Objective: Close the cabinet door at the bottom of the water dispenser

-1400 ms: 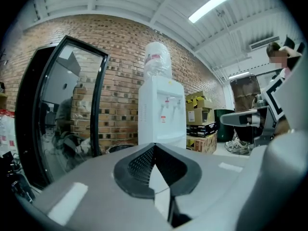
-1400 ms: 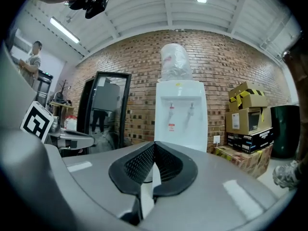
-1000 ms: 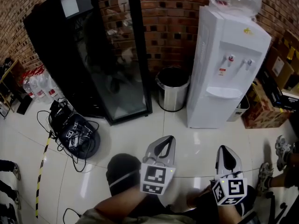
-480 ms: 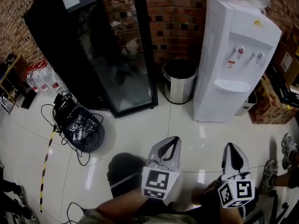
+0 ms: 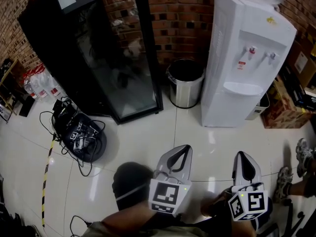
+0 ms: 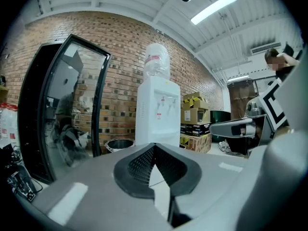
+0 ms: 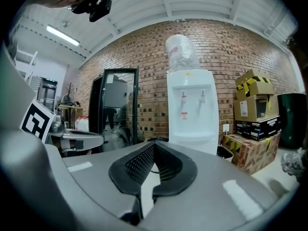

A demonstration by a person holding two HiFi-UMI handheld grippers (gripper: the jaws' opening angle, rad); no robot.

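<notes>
While left claw [image 5: 183,149] and right claw [image 5: 242,155] sit closed, bin [image 5: 185,96] flanks water dispenser [image 5: 232,102].

White water dispenser [image 5: 247,58] upright against brick wall [image 5: 182,14], 2 taps [image 5: 252,50]; bottom cabinet door [image 5: 224,110] looks shut.

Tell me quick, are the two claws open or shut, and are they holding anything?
Left claw: shut, holding nothing.
Right claw: shut, holding nothing.
</notes>
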